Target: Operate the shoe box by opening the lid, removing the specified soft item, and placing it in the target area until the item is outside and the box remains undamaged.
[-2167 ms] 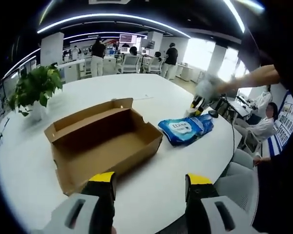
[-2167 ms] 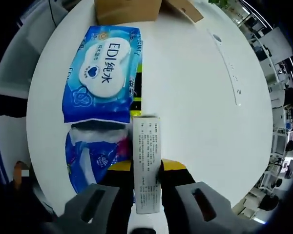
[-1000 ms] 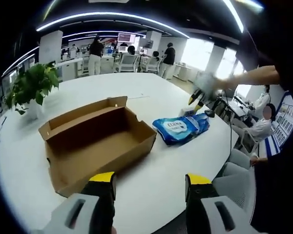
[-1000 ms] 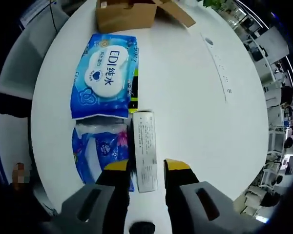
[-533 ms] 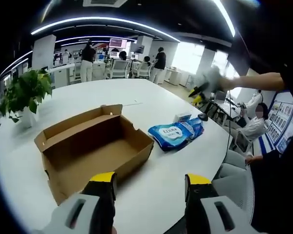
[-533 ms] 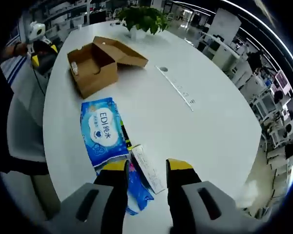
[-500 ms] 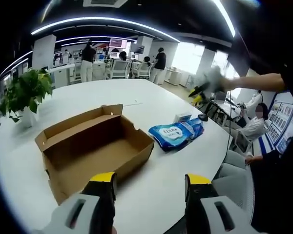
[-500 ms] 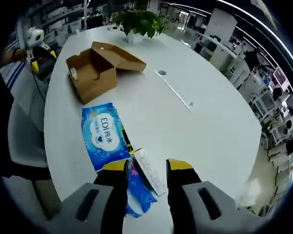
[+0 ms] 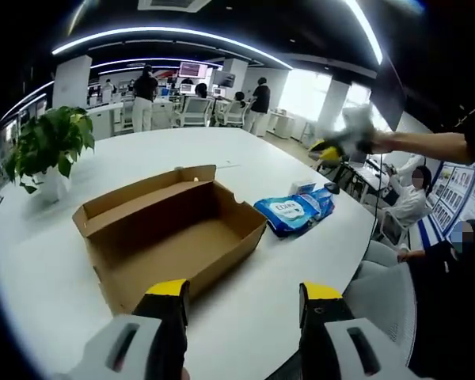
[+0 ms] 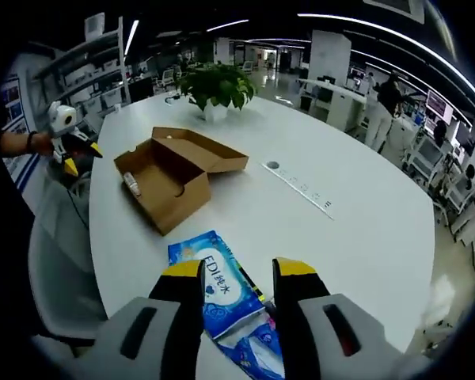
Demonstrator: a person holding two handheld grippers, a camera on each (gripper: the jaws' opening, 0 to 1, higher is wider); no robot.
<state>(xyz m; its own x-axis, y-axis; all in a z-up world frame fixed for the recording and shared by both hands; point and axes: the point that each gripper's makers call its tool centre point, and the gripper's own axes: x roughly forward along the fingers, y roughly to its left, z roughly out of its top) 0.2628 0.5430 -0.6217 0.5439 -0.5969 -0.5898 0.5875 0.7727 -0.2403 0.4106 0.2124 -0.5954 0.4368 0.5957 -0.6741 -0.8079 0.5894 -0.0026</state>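
Note:
The brown cardboard shoe box [image 9: 174,229] lies open on the round white table [image 9: 245,158], its lid flap folded back. To its right lies a blue wipes pack [image 9: 297,212] with a small white carton [image 9: 305,188] behind it. My left gripper [image 9: 244,297] stands open, short of the box's near corner. Above the packs a hand holds my right gripper [image 9: 336,146]. In the right gripper view, my right gripper [image 10: 237,273] is open above the blue wipes pack [image 10: 214,285] and a second blue pack [image 10: 257,340]. The box [image 10: 170,178] holds a small white item [image 10: 132,184]. My left gripper [image 10: 67,134] appears at far left.
A potted plant [image 9: 47,146] stands at the table's far side, also the plant [image 10: 214,83] behind the box. A thin strip [image 10: 301,188] and a small disc [image 10: 273,165] lie on the table. A grey chair [image 10: 55,269] is at the table's edge. People stand among desks behind.
My right gripper let go of the white carton, then rose and tipped up, so the table and box now lie ahead of it. The left gripper stayed open.

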